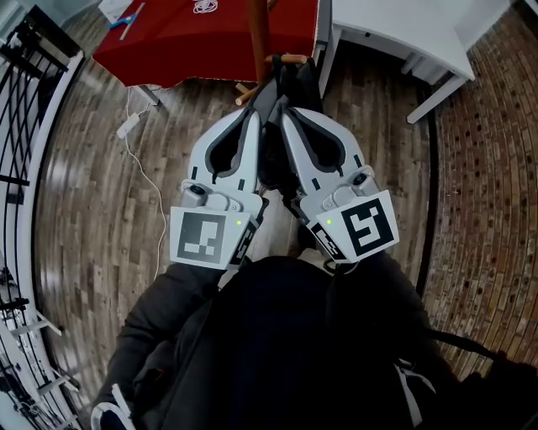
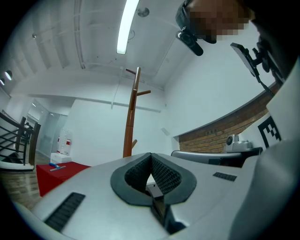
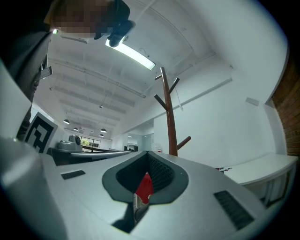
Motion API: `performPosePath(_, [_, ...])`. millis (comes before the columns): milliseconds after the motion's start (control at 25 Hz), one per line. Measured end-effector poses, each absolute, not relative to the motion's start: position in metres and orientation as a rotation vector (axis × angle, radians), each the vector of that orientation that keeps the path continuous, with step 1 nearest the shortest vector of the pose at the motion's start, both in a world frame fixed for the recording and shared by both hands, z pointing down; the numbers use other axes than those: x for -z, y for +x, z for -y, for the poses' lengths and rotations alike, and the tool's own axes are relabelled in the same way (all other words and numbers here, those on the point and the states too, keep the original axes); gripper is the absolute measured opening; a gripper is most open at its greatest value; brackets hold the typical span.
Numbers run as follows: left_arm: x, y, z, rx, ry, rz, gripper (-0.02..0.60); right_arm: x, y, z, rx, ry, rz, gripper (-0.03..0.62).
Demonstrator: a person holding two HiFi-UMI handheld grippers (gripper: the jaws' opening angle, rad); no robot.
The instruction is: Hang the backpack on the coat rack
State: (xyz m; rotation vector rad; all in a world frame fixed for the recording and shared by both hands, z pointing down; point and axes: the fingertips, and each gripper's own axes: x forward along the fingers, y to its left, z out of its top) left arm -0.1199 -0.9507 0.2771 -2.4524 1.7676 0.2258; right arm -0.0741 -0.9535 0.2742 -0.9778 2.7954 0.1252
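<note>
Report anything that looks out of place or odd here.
A white cable trails loose across the wooden floor, left of the person, from a white plug block near the red cloth. It looks untidy and could trip someone. Nothing looks spilled or broken.

A black backpack [image 1: 292, 80] is close against the upright brown wooden coat rack [image 1: 260, 38].

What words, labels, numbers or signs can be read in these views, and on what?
None can be read.
Left marker cube, right marker cube: square patterns only, no letters.
White-and-red object by the far wall: print too small to read.
Paper on the red table: blurred.
</note>
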Motion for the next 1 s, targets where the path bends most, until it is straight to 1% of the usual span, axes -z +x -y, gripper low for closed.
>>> performPosePath(720, [-0.274, -0.119, 0.956, -0.24, -2.499, -1.758, 0.009, -0.267, -0.078, 0.957, -0.156, -0.996, -2.803, 0.008])
performPosePath(1000, [-0.284, -0.12, 0.957, -0.245, -2.513, -1.757, 0.009, -0.277, -0.081, 0.959, -0.161, -1.006, -2.814, 0.008])
